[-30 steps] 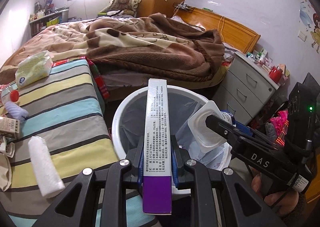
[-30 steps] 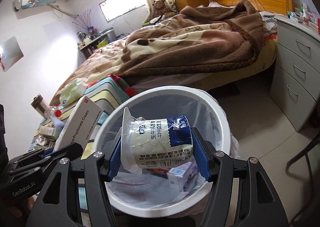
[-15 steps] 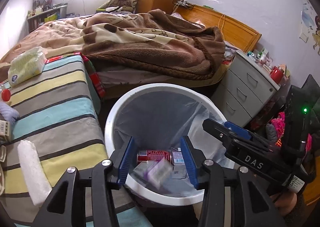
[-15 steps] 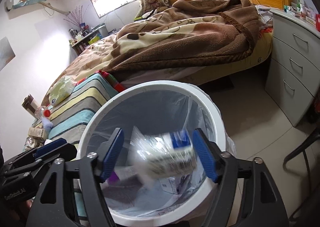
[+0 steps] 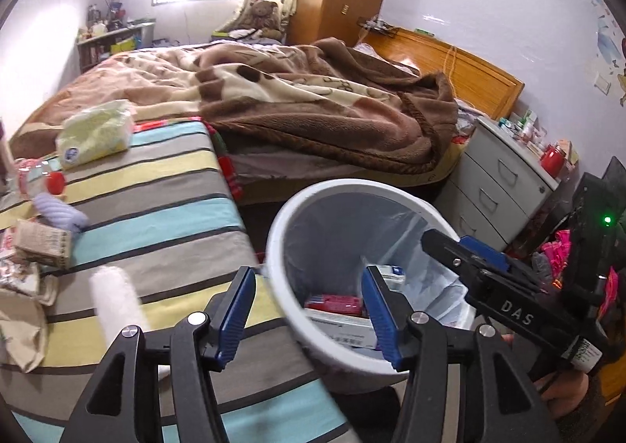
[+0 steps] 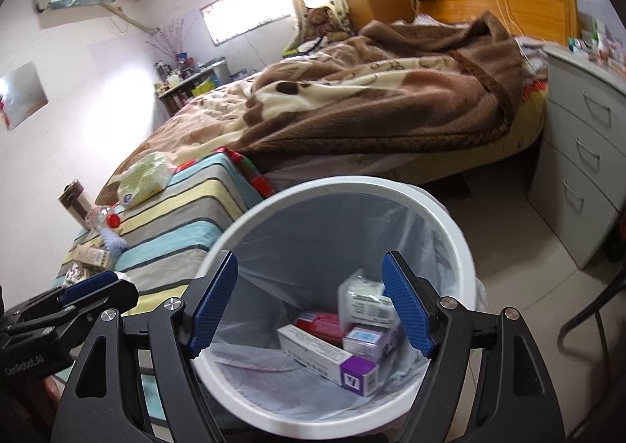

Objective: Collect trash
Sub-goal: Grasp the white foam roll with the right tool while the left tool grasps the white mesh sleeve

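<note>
Right gripper (image 6: 309, 302), jaws opening and empty, hangs over the white bin (image 6: 465, 247). Inside the bin's clear liner lie the purple-ended carton (image 6: 324, 359), a red packet (image 6: 321, 323) and a foil-lidded cup (image 6: 366, 304), the last slightly blurred. Left gripper (image 5: 309, 316), jaws likewise opening with nothing between them, straddles the bin's near rim beside the striped table (image 5: 156, 216). On that table: a white roll (image 5: 115, 296), crumpled wrappers (image 5: 35, 247), a red-capped bottle (image 5: 41, 179) and a tissue pack (image 5: 94, 132). Beyond, a bed with brown blanket (image 5: 313, 106).
</note>
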Tool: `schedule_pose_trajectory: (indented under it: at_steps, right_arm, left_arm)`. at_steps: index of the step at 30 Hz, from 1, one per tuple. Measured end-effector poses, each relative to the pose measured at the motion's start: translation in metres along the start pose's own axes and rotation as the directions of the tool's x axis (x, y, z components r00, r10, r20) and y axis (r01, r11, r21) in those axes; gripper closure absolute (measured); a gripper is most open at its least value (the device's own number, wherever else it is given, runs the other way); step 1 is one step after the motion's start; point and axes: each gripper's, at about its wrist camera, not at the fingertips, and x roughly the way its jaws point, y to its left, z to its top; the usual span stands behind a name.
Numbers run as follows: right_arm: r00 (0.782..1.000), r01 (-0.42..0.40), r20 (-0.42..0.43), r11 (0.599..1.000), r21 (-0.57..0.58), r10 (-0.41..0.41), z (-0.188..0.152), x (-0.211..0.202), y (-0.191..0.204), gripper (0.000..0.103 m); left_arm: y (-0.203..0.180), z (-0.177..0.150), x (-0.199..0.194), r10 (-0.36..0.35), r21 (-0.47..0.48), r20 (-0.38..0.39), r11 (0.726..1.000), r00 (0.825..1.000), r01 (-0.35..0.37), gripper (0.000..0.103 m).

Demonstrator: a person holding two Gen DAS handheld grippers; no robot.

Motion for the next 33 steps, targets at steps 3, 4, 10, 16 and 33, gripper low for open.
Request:
schedule_pose_trajectory:
  at_steps: [3,4,10,16,33]
  right_arm:
    - [1.000,-0.011,0.019,1.000,-0.025,0.011,-0.001,-0.002,0.012,0.025]
    - [1.000,-0.015,0.022,0.999,-0.031,0.016,0.000,-0.001,0.016,0.025]
    - [0.996,-0.063,0.058,0.994,-0.086,0.069,-0.004,-0.003,0.045,0.022]
    - [0.994,-0.093,0.052,0.987,-0.128,0.100,-0.007,0.001,0.072,0.019]
    - [0.982,-0.172,-0.125,0.934,-0.314,0.139,-0.041,0.032,0.158,0.020]
  left_arm:
    - [0.014,-0.003,-0.010,0.016,-0.023,0.016,1.000,1.000,-0.016,0.047]
    - [0.019,-0.004,-0.014,0.032,-0.025,0.024,0.999,0.999,-0.032,0.047]
    - [0.057,-0.016,-0.034,0.083,-0.083,0.037,0.993,0.996,-0.080,0.045]
    - [0.098,-0.025,-0.056,0.152,-0.135,0.057,0.980,0.987,-0.144,0.045]
    - [0.214,-0.064,-0.102,0.313,-0.303,0.025,0.907,0.950,-0.291,0.044]
